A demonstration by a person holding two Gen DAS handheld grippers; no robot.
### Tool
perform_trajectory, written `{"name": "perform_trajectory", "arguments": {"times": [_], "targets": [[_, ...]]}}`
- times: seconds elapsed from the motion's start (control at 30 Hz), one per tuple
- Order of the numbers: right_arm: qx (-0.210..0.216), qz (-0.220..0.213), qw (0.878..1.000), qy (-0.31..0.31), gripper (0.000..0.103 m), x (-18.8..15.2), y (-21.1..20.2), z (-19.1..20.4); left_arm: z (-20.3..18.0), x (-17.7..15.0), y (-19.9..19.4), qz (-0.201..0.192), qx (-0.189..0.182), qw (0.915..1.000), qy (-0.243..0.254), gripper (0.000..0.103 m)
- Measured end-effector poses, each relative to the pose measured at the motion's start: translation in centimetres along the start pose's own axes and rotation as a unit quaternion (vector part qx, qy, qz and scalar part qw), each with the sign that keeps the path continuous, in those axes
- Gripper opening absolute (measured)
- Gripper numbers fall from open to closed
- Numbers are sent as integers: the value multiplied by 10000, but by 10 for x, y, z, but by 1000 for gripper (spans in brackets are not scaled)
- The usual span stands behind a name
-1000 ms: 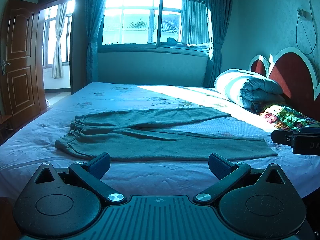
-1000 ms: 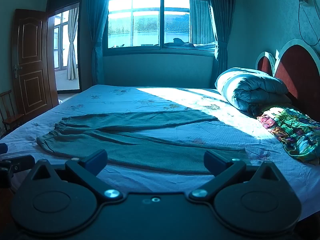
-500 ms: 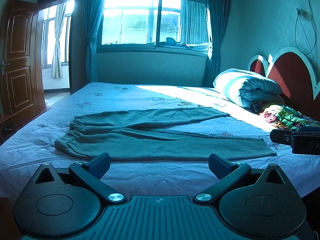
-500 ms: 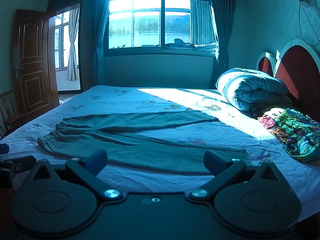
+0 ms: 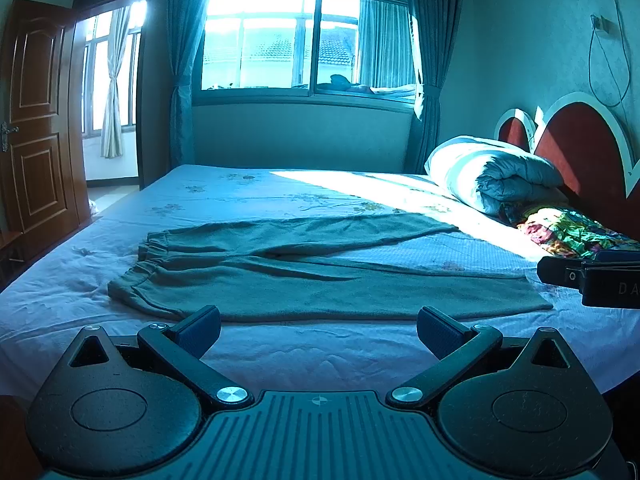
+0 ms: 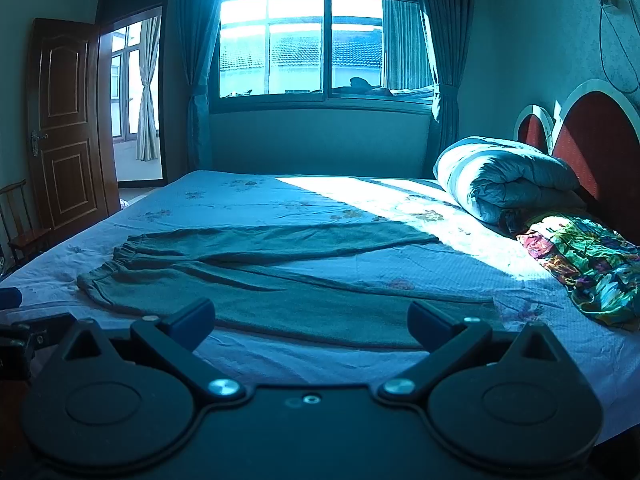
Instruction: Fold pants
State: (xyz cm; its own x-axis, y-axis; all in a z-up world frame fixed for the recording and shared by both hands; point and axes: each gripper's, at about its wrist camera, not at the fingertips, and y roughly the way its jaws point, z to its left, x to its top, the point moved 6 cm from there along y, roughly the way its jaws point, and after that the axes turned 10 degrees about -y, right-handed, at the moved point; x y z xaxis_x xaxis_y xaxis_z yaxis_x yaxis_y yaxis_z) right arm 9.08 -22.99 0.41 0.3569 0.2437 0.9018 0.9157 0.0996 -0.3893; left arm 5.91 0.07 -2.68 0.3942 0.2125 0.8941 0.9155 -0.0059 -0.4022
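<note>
- Two claws, left claw (image 5: 318,330) and right claw (image 6: 311,320), were spread wide, gripping nothing.
- Pants (image 5: 312,276) lay flat on bed (image 5: 320,356) just ahead of both, untouched.

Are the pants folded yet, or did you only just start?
Only just starting. Done: the pants lie spread flat on the bed, waistband toward the door side, both legs apart and pointing toward the headboard. In hand: nothing; the left gripper and right gripper are both open, short of the near leg. Left: every fold, starting perhaps with laying one leg over the other.
</note>
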Motion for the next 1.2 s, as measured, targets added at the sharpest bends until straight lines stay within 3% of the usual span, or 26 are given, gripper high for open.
{"name": "perform_trajectory", "arguments": {"times": [0.23,0.37,0.43,0.5,0.63,0.87,1.03,1.2], "targets": [[55,1,10000,0,97,1,1,0,2,0,3,94,42,9999,15,103],[253,-183,9995,-103,97,10,12,-1,23,9,17,6,323,9994,112,103],[415,-254,9988,-3,97,18,24,-5,45,20,31,5,644,9979,-74,103],[502,-261,9984,-2,97,28,41,-5,61,29,48,118,732,9971,-162,103],[611,-348,9973,-208,97,51,76,1,87,49,84,232,792,9961,-304,103],[942,-374,9948,55,97,78,142,-2,137,67,157,523,582,9954,-551,103],[934,-65,9956,-104,97,90,207,4,186,86,231,691,1263,9895,-107,103],[867,120,9957,-291,97,114,283,12,242,119,311,919,1224,9879,-261,101]]}}
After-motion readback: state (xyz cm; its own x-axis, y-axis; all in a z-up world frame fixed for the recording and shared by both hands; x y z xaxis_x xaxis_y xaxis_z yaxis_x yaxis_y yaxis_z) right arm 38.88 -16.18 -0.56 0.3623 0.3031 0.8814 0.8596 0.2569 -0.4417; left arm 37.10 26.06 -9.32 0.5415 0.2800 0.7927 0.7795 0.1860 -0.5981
